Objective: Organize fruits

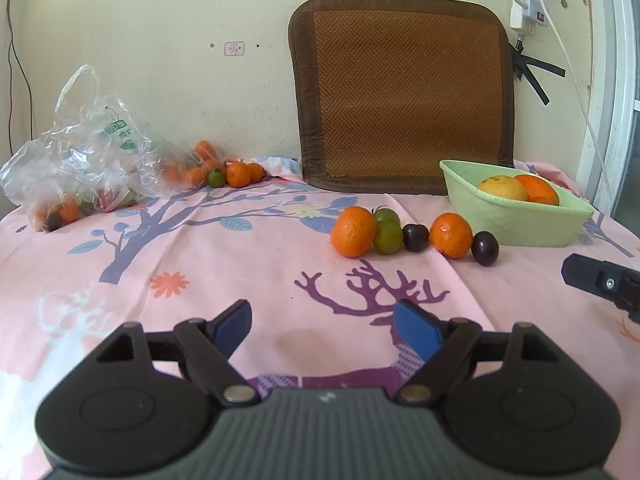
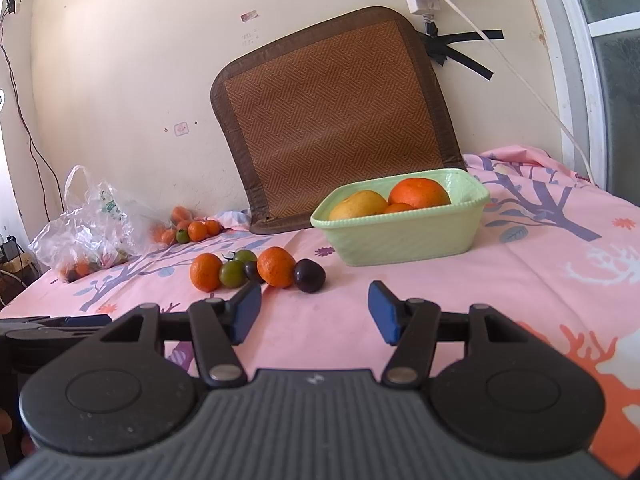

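Observation:
A light green bowl (image 1: 516, 220) holds a yellow fruit (image 1: 502, 188) and oranges (image 1: 538, 188); it also shows in the right wrist view (image 2: 400, 232). In front of it lies a row of fruit: an orange (image 1: 352, 232), two green tomatoes (image 1: 387, 236), a dark plum (image 1: 415, 237), another orange (image 1: 451, 235) and a second plum (image 1: 485, 248). The same row shows in the right wrist view, ending with the plum (image 2: 309, 275). My left gripper (image 1: 324, 332) is open and empty over the cloth. My right gripper (image 2: 314, 312) is open and empty, just short of the plum.
A clear plastic bag (image 1: 80, 152) with fruit lies at the back left, with loose oranges and a green tomato (image 1: 216, 177) beside it. A brown woven mat (image 1: 404, 96) leans on the wall. The table has a pink patterned cloth (image 1: 240, 272). The right gripper's finger (image 1: 600, 280) shows at the right edge.

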`<state>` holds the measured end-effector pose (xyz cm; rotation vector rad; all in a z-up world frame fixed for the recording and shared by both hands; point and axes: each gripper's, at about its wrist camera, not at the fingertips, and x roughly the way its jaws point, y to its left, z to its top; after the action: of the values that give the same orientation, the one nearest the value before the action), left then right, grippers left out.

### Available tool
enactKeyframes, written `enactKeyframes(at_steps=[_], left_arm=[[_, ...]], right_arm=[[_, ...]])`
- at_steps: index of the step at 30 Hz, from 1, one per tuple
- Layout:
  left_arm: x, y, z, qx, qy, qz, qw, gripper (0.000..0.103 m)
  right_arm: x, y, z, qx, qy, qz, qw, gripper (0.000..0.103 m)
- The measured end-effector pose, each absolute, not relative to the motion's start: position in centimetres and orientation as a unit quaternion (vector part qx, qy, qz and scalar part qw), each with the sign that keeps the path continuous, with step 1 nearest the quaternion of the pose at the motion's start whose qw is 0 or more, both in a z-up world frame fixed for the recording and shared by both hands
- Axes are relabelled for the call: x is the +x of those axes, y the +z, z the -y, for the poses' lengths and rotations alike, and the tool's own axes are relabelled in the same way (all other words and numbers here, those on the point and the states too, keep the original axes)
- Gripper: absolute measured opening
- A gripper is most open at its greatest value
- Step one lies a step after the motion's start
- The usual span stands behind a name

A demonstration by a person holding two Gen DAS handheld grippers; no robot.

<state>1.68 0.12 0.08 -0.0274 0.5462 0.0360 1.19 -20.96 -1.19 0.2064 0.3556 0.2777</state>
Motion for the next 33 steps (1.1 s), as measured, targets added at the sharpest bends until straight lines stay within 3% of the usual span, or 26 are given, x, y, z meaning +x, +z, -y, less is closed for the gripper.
enactKeyframes(at_steps=[33], left_arm=[[1.65,0.07,0.08,-0.013,0.016,-0.269,0.963,0.082]], right_arm=[[1.14,-1.11,21.06,0.103,0.137,-0.174,0.970,0.066]])
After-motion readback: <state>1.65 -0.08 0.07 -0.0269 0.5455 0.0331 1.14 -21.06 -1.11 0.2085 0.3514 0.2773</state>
